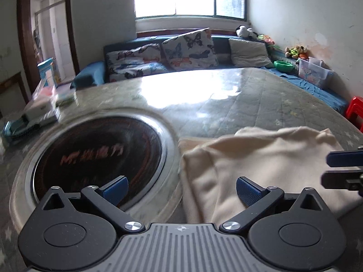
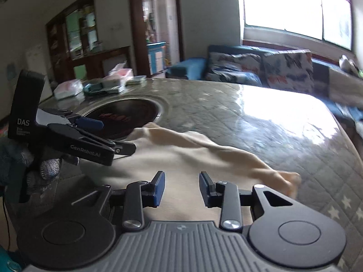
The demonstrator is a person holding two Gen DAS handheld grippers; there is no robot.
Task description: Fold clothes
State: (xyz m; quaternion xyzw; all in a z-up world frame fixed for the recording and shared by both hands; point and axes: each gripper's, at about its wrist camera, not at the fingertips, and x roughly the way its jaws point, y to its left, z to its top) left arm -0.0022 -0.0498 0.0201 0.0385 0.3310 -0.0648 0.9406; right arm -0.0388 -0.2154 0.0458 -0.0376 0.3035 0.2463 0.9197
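Note:
A cream garment [image 1: 261, 165] lies rumpled on the round table with a grey quilted cover [image 1: 226, 104]. My left gripper [image 1: 181, 191] is wide open and empty, over the garment's left edge next to the black round hotplate [image 1: 99, 156]. The right gripper's fingers [image 1: 340, 170] show at the right edge of the left wrist view. In the right wrist view the garment [image 2: 204, 154] spreads ahead of my right gripper [image 2: 182, 189], which is open and empty just above it. The left gripper [image 2: 99, 136] shows there from the side, over the garment's left part.
Boxes and packets [image 1: 45, 104] sit at the table's far left. A blue sofa with butterfly cushions [image 1: 188, 49] stands behind the table under the window. A clear bin [image 1: 314, 71], toys and a red stool [image 1: 355, 111] are on the right. A doorway [image 2: 156, 22] is at the back.

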